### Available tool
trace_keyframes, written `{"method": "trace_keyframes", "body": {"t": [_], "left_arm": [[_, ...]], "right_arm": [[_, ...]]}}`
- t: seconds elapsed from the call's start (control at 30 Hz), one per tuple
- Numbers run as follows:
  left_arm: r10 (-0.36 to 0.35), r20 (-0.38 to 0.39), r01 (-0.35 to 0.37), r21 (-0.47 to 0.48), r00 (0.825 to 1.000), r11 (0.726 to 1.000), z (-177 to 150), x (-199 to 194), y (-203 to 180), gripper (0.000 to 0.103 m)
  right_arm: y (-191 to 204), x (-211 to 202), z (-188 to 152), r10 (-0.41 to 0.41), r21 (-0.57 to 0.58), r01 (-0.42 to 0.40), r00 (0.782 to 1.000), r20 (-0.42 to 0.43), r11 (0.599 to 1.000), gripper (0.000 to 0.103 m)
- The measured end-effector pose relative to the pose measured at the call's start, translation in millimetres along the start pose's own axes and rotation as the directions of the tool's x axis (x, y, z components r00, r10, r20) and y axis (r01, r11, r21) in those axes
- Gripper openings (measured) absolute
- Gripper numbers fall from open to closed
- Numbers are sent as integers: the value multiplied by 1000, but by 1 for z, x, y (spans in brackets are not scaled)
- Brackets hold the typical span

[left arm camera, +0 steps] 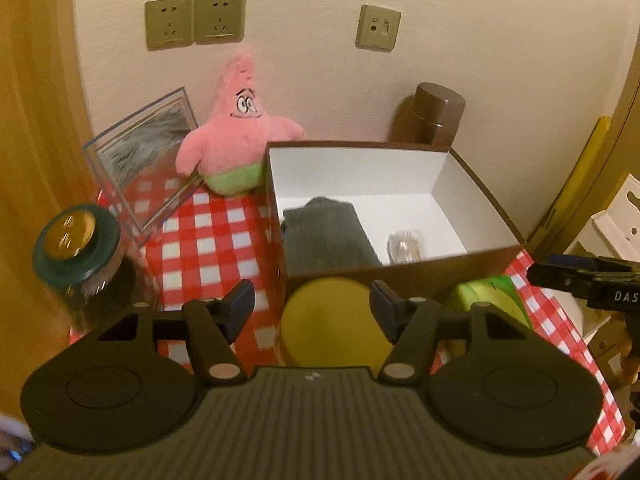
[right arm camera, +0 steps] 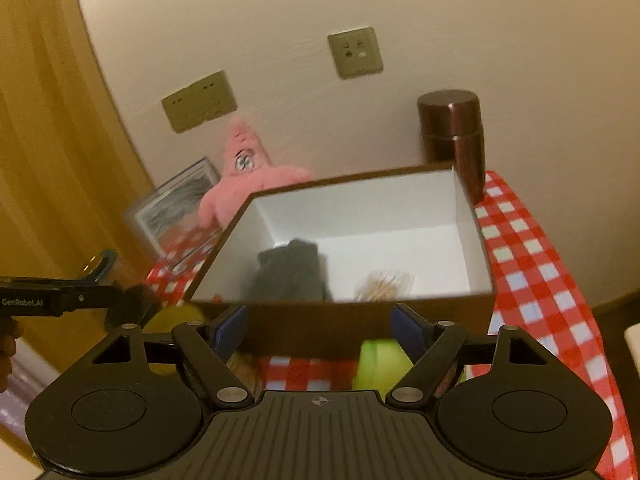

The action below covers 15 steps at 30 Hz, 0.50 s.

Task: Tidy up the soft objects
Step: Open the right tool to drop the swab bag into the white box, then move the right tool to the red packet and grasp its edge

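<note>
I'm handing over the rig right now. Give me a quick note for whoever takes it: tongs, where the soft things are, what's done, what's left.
Left tongs: open, empty, in front of the box.
Right tongs: open, empty, at the box's near wall.
Box: the dark grey cloth and a small clear packet lie inside.
Done: the cloth is boxed.
Left: the pink star plush sits on the checked tablecloth beside the box. A yellow round item and a green item lie before it; whether they are soft is unclear.

right gripper (right arm camera: 318,326) open, empty, near brown box (right arm camera: 360,320); grey cloth (right arm camera: 290,274) and clear packet (right arm camera: 386,285) inside.
</note>
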<state>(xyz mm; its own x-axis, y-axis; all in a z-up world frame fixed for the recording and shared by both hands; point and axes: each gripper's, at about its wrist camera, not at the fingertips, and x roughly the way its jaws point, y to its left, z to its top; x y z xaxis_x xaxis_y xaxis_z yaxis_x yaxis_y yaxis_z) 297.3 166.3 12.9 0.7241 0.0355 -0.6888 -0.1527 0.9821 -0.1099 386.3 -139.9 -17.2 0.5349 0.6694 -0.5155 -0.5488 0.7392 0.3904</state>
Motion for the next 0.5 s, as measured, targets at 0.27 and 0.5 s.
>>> {"method": "trace_keyframes", "body": {"t": [0.27,0.5], "left_arm": [[22,-41,-24,-44,999,999,-46,-28,2,61],[29,-105,-40,-103,994,994,-91,-38,13,61]], "right_arm": [[22,-14,-51,27,-47,-31,995,-92,998,78],[39,-16,-100,44,-49,-54,983,-181,997,78]]}}
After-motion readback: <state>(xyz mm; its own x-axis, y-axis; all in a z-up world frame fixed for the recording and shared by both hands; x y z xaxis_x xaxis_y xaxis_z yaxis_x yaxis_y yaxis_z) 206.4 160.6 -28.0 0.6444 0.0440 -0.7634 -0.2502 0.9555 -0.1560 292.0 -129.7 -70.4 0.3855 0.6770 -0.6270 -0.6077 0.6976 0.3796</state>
